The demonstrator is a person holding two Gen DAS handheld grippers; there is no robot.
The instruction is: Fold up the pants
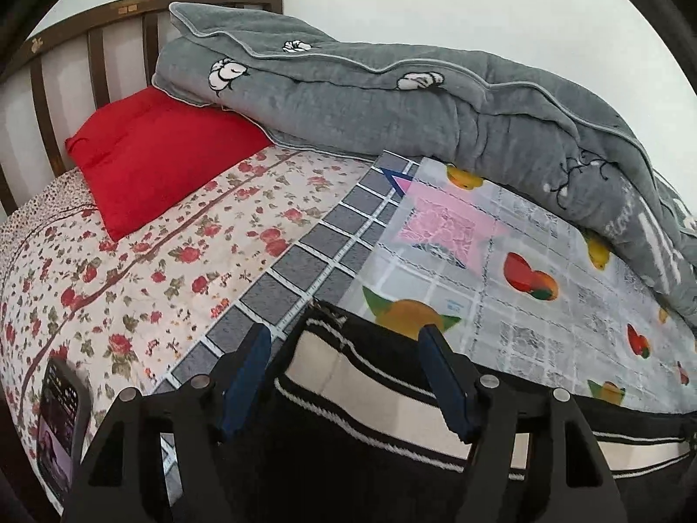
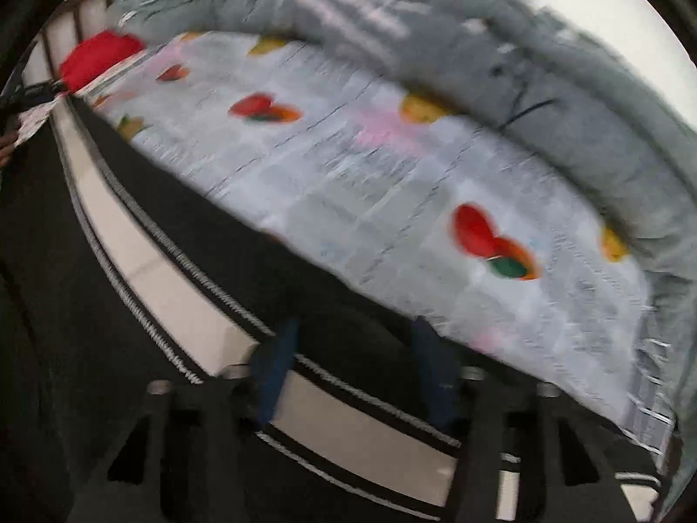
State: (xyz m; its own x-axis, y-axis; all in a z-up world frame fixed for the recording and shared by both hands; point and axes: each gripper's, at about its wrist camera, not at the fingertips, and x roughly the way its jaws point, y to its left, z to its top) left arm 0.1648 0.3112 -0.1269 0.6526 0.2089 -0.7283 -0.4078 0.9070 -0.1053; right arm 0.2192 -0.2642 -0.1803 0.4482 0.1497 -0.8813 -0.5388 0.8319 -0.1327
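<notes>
Black pants (image 1: 374, 444) with a cream side stripe edged in white lie along the near edge of the bed, on a fruit-print plastic sheet (image 1: 522, 261). My left gripper (image 1: 344, 340) is open, its blue-padded fingers (image 1: 248, 375) spread on either side of the pants' end near the sheet's corner. In the blurred right wrist view the same pants (image 2: 130, 226) run from far left to the near edge. My right gripper (image 2: 353, 331) is open over the black cloth beside the stripe, fingers (image 2: 274, 370) apart.
A grey quilt (image 1: 435, 100) is heaped along the far side by the wall. A red pillow (image 1: 161, 157) lies at the wooden headboard (image 1: 87, 39) on a floral bedsheet (image 1: 130, 283). A phone (image 1: 59, 427) lies at the near left.
</notes>
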